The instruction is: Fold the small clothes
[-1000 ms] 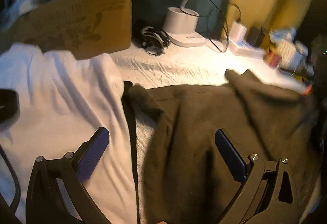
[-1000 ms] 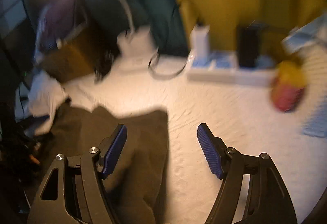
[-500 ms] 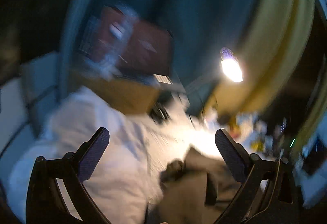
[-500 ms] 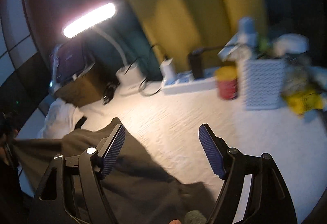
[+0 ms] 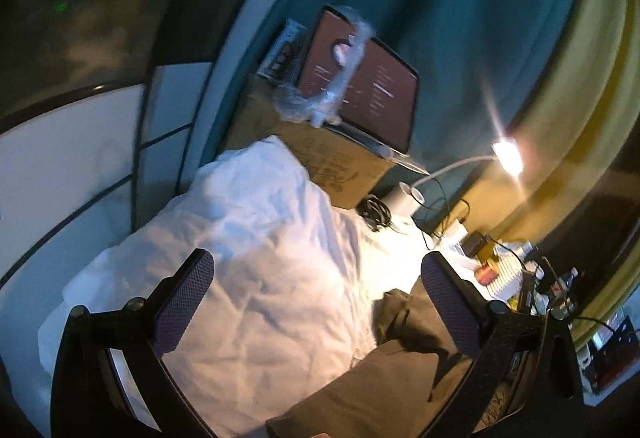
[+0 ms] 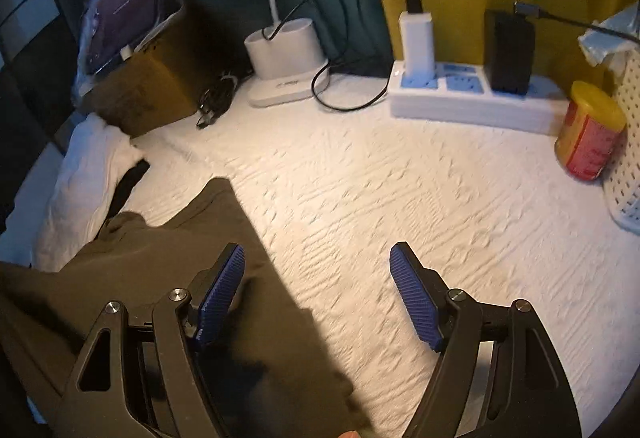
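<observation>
Below the right hand-held gripper (image 6: 316, 292), spread wide and empty, the dark garment (image 6: 140, 278) is seen lower-left, nearer than the left hand-held gripper (image 5: 318, 302), likewise wide and empty.

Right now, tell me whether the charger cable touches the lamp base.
Touching. The right wrist view shows the black cable dropping into the lamp base cup and looping against its flat foot.

one dark garment (image 6: 168, 278), one white cloth (image 5: 256, 270), one lamp (image 6: 280, 50)
</observation>
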The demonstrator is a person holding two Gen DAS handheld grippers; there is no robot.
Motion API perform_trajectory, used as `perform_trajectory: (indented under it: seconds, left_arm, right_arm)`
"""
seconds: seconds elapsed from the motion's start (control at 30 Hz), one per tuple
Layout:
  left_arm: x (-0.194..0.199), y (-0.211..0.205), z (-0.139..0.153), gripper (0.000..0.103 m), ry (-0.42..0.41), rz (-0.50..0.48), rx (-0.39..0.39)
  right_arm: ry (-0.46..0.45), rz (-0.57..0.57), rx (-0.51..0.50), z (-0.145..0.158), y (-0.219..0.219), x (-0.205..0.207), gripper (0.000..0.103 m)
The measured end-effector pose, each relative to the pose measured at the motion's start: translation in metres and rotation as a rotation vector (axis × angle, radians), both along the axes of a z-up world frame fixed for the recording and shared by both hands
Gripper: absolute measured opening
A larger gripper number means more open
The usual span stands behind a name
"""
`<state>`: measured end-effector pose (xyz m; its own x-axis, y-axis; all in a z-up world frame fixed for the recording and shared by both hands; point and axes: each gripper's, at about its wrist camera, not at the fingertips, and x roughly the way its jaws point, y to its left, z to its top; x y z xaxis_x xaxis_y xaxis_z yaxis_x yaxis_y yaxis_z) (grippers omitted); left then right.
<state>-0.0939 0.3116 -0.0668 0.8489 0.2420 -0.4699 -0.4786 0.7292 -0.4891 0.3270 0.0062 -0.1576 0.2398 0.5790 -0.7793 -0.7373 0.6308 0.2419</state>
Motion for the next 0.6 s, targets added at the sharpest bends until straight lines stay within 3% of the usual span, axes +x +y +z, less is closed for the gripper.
perform_trajectory:
  seconds: [0.2,0.33,0.4,0.6]
  left_arm:
    - [-0.01,0.012,0.003,0.102,-0.023,0.029,0.003]
    - [-0.007,0.01,0.007,0.102,-0.041,-0.013,0.02]
    - [-0.007,0.009,0.007,0.102,-0.04,-0.029,0.022]
    - [-0.039,0.021,0.002,0.102,-0.031,0.078,-0.01]
  right_arm:
    - [-0.11,-0.063,0.033,0.036,-0.019,-0.002,0.078]
    - [-0.031,-0.029,0.093,0.056,-0.038,-0.004,0.078]
    - [-0.081,-0.012,0.068,0.054,-0.033,-0.01,0.078]
    - [0.004,0.07,0.011,0.013,-0.004,-0.018,0.079]
